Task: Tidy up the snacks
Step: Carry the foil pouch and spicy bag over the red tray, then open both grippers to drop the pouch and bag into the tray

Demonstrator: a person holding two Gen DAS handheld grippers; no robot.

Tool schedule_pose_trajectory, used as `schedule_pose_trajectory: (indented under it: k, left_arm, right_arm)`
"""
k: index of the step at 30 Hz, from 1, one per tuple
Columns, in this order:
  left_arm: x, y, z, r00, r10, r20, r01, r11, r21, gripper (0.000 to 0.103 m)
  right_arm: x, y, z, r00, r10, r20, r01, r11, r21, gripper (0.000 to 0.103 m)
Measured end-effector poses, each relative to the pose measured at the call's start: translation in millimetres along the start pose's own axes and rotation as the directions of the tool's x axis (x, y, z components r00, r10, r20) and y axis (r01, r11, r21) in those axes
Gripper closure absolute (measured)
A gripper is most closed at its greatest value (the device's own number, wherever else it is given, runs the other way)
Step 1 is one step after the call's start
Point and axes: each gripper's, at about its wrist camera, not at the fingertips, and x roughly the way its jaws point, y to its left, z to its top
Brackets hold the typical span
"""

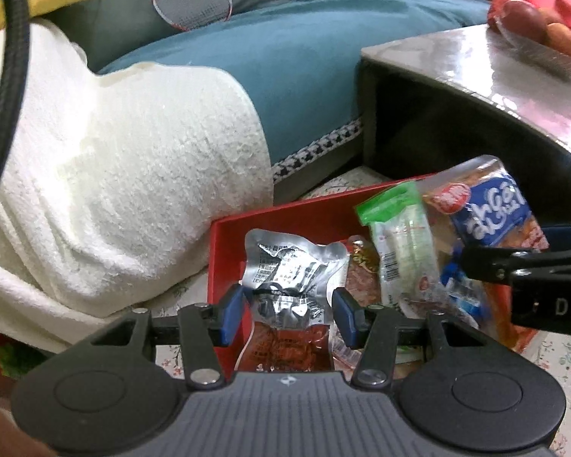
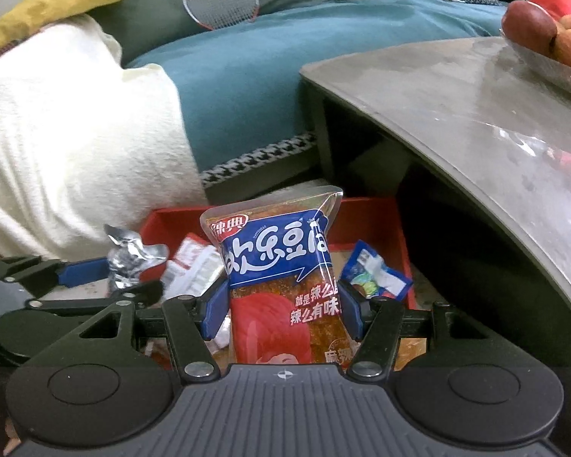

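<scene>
A red box [image 1: 224,251] on the floor holds several snack packets; it also shows in the right wrist view [image 2: 365,213]. My left gripper [image 1: 287,310] is shut on a crumpled silver-and-red foil packet [image 1: 285,270], held over the box's left part. My right gripper [image 2: 283,308] is shut on a blue-and-orange snack bag [image 2: 281,266], held upright over the box; this bag also shows in the left wrist view [image 1: 491,209]. A green-topped clear packet [image 1: 403,251] leans in the box beside it. A small blue sachet [image 2: 377,270] lies at the box's right side.
A grey low table [image 2: 456,95] overhangs the box on the right, with a bowl of fruit [image 2: 544,38] on it. A sofa with a teal cover [image 1: 285,68] and a white blanket [image 1: 114,175] stands behind and left. Floral floor covering [image 1: 563,365] lies under the box.
</scene>
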Motion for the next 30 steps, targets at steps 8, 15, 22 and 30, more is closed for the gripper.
schedule_pose_trajectory:
  k: [8,15,22,30]
  left_arm:
    - [17.4,3.7,0.3,0.999,0.008,-0.042,-0.009,1.0,-0.011,0.059]
    - [21.5,5.7,0.4,0.999,0.006,-0.053,-0.008,1.0,-0.02,0.059]
    - [22.2,6.3,1.1,0.999,0.012,-0.053,-0.013,1.0,-0.023,0.059]
    - [24.1,6.1,2.0,0.998,0.023,-0.058,-0.024,1.0,-0.019,0.057]
  right_arm:
    - [21.1,-4.1,-0.8,0.999,-0.037,-0.038,0.037,0.999,-0.002,0.035]
    - [26.8,-3.4,0.2,0.998,-0.047,-0.045,0.047,0.999,-0.005,0.034]
    - [30.0,-6.7,0.3,0.997,-0.053,-0.048,0.053,0.999,0.003,0.034]
    - [30.6,-10.2,1.7,0.998,-0.059,-0.035,0.06,0.998,0.019,0.028]
